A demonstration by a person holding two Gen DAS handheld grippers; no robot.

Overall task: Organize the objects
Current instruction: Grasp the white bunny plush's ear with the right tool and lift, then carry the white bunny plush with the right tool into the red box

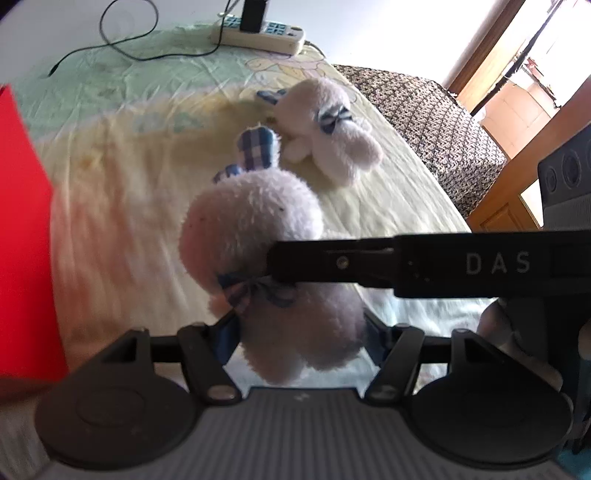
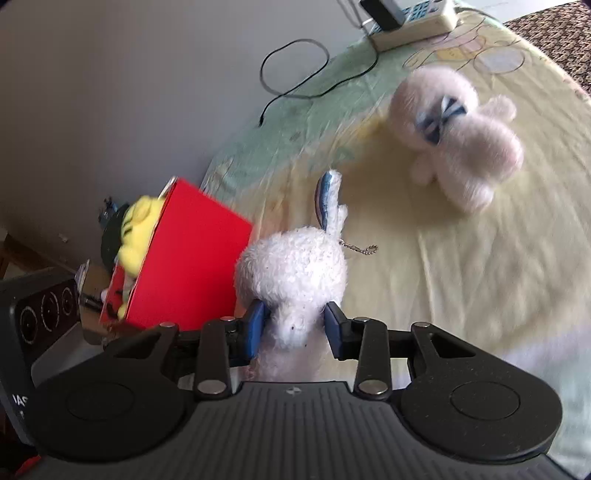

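A white plush rabbit (image 1: 255, 229) with blue checked ears and a bow is held above the bed by both grippers. My left gripper (image 1: 301, 336) is shut on its lower body. My right gripper (image 2: 295, 325) is shut on its neck (image 2: 291, 273); one finger (image 1: 332, 264) of it crosses the left wrist view from the right. A second white plush rabbit (image 1: 328, 125) lies on the yellow sheet further back, also in the right wrist view (image 2: 461, 136). A red box (image 2: 188, 258) stands at the left with a yellow plush toy (image 2: 138, 229) inside.
A white power strip (image 1: 258, 35) with a black plug and cable lies at the far end of the bed (image 1: 129, 192). A patterned dark blanket (image 1: 424, 122) and wooden furniture (image 1: 517, 177) are at the right. The red box (image 1: 22, 229) fills the left edge.
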